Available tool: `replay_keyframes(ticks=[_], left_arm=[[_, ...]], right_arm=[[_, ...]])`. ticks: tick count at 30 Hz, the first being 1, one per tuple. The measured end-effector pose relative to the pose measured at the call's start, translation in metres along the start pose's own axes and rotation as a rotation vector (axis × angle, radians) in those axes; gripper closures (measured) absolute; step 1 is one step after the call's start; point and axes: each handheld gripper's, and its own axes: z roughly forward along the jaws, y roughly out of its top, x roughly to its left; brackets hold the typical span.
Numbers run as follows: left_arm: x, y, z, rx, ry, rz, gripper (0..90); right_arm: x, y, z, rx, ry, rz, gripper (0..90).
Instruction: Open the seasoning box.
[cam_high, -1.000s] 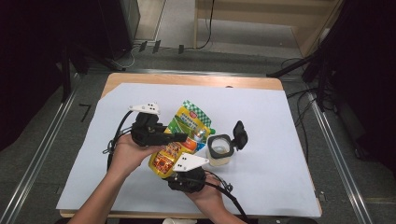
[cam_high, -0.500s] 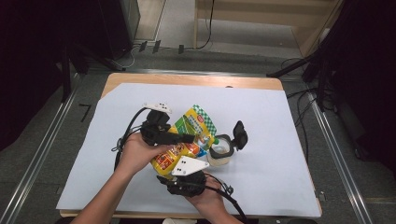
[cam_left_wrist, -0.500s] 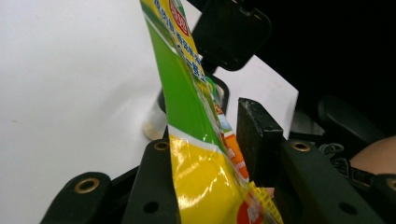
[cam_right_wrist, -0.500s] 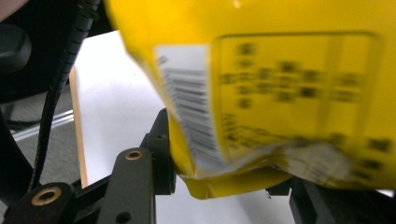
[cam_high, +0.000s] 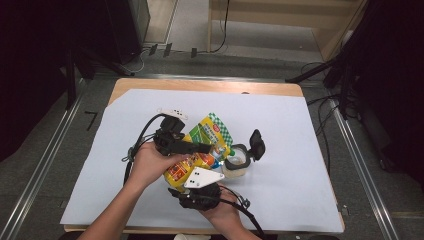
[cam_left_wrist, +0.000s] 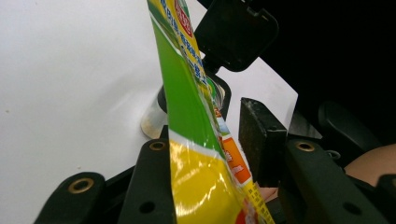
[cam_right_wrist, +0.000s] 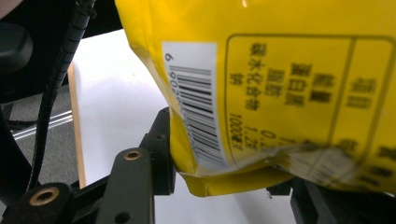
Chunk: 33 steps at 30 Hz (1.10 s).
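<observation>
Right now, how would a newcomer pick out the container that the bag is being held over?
Start at the white sheet covering the table and look near its middle, just right of the yellow and green bag between the two grippers. There stands a small clear container, open at the top. Its black flip lid standing up behind the rim sets it apart.

My left hand (cam_high: 150, 162) and the snack pouch (cam_high: 202, 145) cover most of my left tongs (cam_high: 207, 148) from above. In the right gripper view the pouch's top runs off the picture and its print is blurred. The small jar (cam_high: 235, 162) sits half hidden behind the pouch.
</observation>
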Motion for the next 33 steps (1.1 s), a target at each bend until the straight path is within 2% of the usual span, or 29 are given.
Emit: replay_keyframes(ticks=[6,8,9,13,16,18,20,21,23,26,27,30,31,32,33], left_arm=[[-0.001,0.005,0.005,0.029,0.018,-0.019,67.3],[-0.002,0.008,0.007,0.04,0.022,-0.02,69.1],[-0.004,0.012,0.008,0.054,0.025,-0.012,69.3],[-0.006,0.017,0.01,0.072,0.035,-0.016,70.2],[-0.006,0.019,0.013,0.085,0.044,-0.015,71.4],[-0.005,0.019,0.016,0.096,0.047,-0.013,71.7],[-0.005,0.019,0.018,0.114,0.048,-0.02,73.2],[-0.005,0.019,0.02,0.124,0.04,-0.025,73.4],[-0.005,0.019,0.02,0.121,0.033,-0.03,73.3],[-0.003,0.02,0.019,0.114,0.017,-0.038,72.5],[-0.002,0.021,0.018,0.111,0.005,-0.044,72.3],[-0.003,0.022,0.018,0.111,0.01,-0.025,69.6],[-0.003,0.022,0.017,0.11,0.005,-0.024,68.0],[-0.003,0.022,0.017,0.108,0.001,-0.02,68.0],[-0.005,0.023,0.016,0.101,-0.002,-0.01,66.9]], right_arm=[[-0.001,0.001,-0.001,0.002,0.002,0.024,56.9],[-0.001,0.002,-0.003,0.0,-0.001,0.021,56.3],[0.0,0.003,-0.004,-0.002,-0.01,0.003,55.7],[-0.002,0.004,-0.006,-0.01,-0.011,0.007,55.1],[-0.003,0.004,-0.007,-0.008,-0.002,0.005,52.0],[-0.003,0.003,-0.004,-0.001,-0.013,0.001,48.2],[-0.003,0.002,0.0,0.015,-0.016,0.001,48.7],[-0.003,0.001,0.004,0.028,-0.016,0.001,53.7],[-0.004,0.0,0.004,0.03,-0.025,-0.007,59.5],[-0.005,0.001,0.001,0.025,-0.027,-0.006,60.5],[-0.005,0.002,-0.002,0.015,-0.025,-0.001,61.1],[-0.006,0.003,-0.005,0.0,-0.006,0.025,61.2],[-0.008,0.004,-0.008,-0.026,0.03,0.07,61.2],[-0.008,0.004,-0.008,-0.026,0.03,0.07,61.2],[-0.01,0.005,-0.01,-0.038,0.041,0.095,61.3]])
